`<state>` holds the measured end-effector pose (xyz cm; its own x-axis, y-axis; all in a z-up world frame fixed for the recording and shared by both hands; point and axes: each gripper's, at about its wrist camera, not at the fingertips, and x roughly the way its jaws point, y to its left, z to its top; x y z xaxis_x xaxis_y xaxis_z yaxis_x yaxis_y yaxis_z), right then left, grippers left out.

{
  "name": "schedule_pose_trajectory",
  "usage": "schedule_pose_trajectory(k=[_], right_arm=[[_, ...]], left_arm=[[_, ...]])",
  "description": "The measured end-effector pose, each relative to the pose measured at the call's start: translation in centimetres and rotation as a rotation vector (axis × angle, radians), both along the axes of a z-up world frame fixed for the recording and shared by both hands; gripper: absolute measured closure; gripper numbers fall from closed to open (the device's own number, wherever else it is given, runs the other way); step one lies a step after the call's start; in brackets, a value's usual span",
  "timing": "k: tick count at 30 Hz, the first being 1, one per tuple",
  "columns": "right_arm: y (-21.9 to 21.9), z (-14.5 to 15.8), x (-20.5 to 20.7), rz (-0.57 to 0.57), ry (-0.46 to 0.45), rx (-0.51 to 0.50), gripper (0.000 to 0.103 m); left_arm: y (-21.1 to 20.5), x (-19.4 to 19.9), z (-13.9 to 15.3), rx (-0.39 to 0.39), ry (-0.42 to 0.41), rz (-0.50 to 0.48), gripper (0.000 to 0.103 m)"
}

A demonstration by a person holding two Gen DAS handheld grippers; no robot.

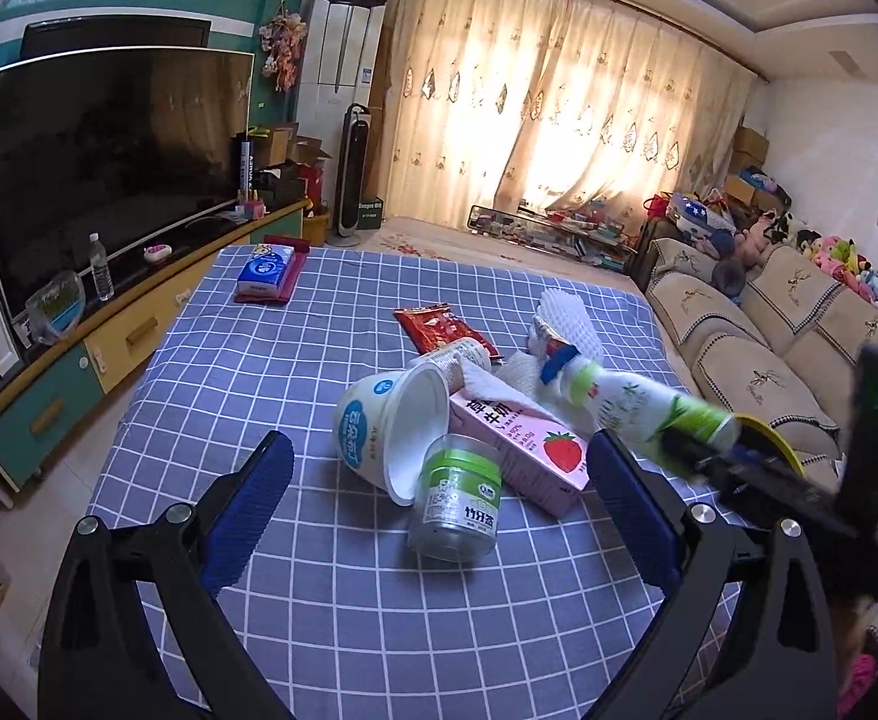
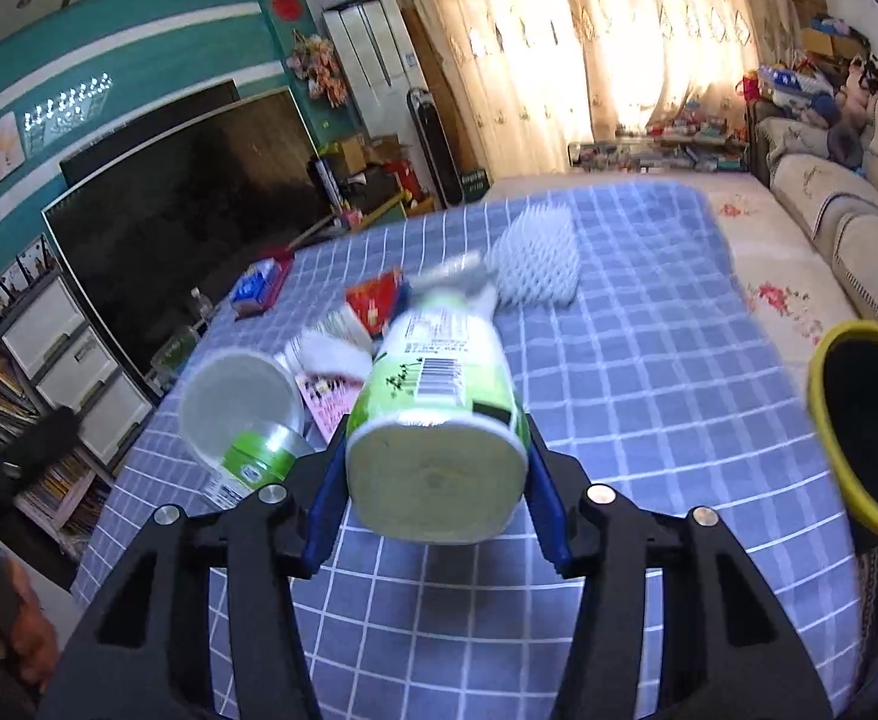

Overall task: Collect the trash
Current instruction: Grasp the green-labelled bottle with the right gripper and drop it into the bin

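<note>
Gripping green-white bottle (image 2: 439,414) | base toward camera | cap pointing away

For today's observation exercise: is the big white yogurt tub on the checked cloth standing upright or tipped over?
Tipped over. The white yogurt tub lies on its side on the checked cloth, its open mouth facing sideways toward the camera.

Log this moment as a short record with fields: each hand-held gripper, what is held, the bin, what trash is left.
left hand-held gripper: open, empty, over the trash pile
right hand-held gripper: shut on green-and-white bottle
bin: yellow-rimmed, dark inside, right of the bottle
trash left on checked tablecloth: white yogurt tub, toothpick jar, pink strawberry milk carton, red wrapper, foam net
</note>
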<state>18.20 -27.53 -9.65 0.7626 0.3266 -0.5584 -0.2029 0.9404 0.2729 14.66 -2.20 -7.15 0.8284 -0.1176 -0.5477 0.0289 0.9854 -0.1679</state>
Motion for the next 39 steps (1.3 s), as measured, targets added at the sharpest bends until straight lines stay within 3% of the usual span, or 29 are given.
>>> schedule_pose_trajectory(k=[6,13,21,27,31,36,39], right_arm=[[-2.7,2.7,-1.4,-0.025,-0.049,-0.002,0.054],[-3.8,1.9,-1.4,-0.027,-0.009,0.003,0.054],[-5.5,3.3,-1.7,-0.053,-0.054,0.026,0.054],[-11.8,5.8,-1.8,-0.256,-0.147,-0.009,0.054],[-18.0,5.9,-1.5,-0.473,-0.182,-0.077,0.054],[-23.7,2.3,0.2,-0.622,-0.102,-0.125,0.054],[-25.8,-1.7,1.5,-0.658,-0.001,-0.135,0.054]], left_arm=[[-0.6,0.0,-0.3,-0.002,0.003,-0.012,0.006],[-1.4,-0.3,-0.3,0.012,-0.006,-0.028,0.006],[-1.8,-0.2,-0.5,0.016,0.004,-0.033,0.006],[-2.1,0.1,-0.8,0.03,0.019,-0.04,0.006],[-2.3,0.5,-1.2,0.032,0.033,-0.039,0.006],[-3.5,1.1,-2.0,0.06,0.054,-0.056,0.006],[-4.2,1.5,-2.4,0.078,0.069,-0.068,0.006]])
